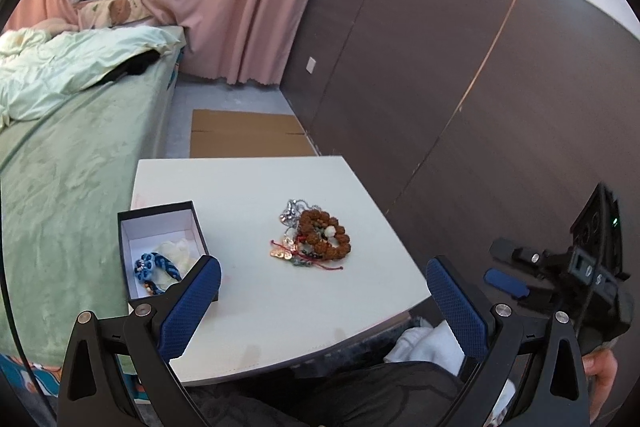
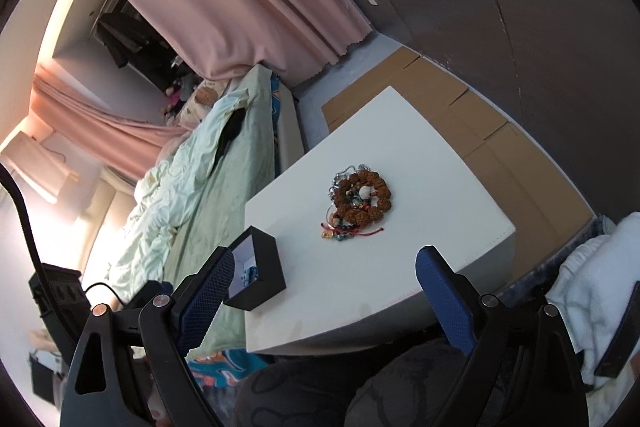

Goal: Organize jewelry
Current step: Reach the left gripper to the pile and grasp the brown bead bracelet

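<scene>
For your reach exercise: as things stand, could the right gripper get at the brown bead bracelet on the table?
Probably yes. The right gripper is open and empty, and the brown bead bracelet lies on top of the jewelry pile, with only bare white table between them.

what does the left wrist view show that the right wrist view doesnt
Only the left wrist view looks down into the black box: a blue braided bracelet on pale stuffing. It also shows the right gripper from the side.

Only the right wrist view shows the box's dark outer wall, with the inside mostly hidden.

Both show the white table and the jewelry pile topped by a brown bead bracelet, and open, empty jaws.
</scene>
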`<state>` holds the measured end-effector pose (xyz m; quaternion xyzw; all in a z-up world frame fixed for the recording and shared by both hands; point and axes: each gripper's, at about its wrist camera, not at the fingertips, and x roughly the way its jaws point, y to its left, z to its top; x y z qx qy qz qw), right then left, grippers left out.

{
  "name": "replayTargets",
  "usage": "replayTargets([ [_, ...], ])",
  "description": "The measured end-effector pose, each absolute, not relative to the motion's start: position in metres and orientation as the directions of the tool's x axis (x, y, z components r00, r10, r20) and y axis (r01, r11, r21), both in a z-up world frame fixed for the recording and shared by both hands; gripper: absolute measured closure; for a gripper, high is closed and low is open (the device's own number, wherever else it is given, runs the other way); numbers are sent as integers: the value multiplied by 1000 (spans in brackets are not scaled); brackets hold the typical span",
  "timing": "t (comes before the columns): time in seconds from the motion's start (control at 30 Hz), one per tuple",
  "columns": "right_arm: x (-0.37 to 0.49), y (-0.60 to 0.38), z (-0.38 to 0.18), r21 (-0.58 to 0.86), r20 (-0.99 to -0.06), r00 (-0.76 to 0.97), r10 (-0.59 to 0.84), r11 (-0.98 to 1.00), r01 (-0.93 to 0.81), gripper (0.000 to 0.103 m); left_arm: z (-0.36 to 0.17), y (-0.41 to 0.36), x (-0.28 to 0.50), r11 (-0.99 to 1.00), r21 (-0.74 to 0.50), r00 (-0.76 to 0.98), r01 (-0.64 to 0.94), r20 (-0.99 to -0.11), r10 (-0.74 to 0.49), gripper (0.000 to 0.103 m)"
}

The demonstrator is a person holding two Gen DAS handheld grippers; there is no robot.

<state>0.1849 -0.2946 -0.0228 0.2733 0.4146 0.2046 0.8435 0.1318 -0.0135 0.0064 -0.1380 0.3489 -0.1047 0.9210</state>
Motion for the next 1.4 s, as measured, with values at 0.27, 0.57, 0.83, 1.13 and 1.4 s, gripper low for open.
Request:
replayTargets([
  [0.27,204,-288,-24,657,-577,569,587,747,-104,10,-5,-11,147,935,-345,721,85,-626,-297,1],
  [0.57,251,-252,-11,630,-585,539,606,758,-169,10,-13,-2,175,936,-347,703,59,-651,-285,14],
  [0.83,266,-262,-39,677,-539,531,654,711,-189,10,-26,-2,204,938,-341,659,64,-691,-297,26],
  [1.13,285,-284,-78,688,-588,505,632,719,-99,11,-49,-25,244,934,-343,592,94,-735,-330,35],
  [1.4,310,-298,-104,703,-619,466,632,711,-30,25,-90,-45,287,931,-354,494,90,-796,-350,48],
])
